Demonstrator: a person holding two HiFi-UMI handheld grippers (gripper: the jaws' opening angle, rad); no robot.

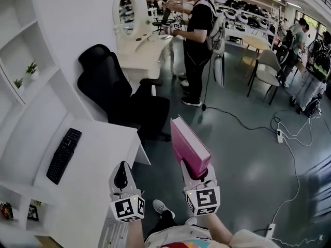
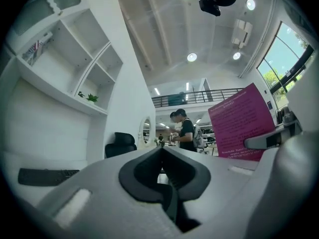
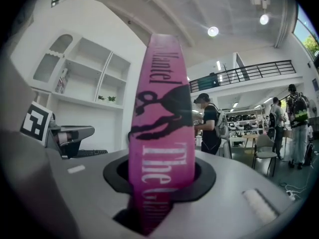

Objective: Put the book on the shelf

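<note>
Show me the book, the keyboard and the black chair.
book (image 1: 189, 146), head view, its pink cover.
keyboard (image 1: 64, 155), head view, the middle keys.
chair (image 1: 103, 77), head view, the backrest.

Jaws of left hand-held gripper (image 2: 162, 151) closed tip to tip, nothing btwn. Pink book (image 2: 241, 123) upright at right. White shelf (image 2: 65, 91) w/ small plant (image 2: 91, 98) at left, keyboard (image 2: 47, 176) below, black chair (image 2: 119, 143) & standing person (image 2: 185, 131) in bkgd.

Worktop (image 1: 103, 149) surface free beside keyboard (image 1: 64, 155). Shelf (image 1: 15, 35) bays above mostly open. Black chair (image 1: 111, 87) blocks worktop's far end. Floor (image 1: 243, 164) at right open.
</note>
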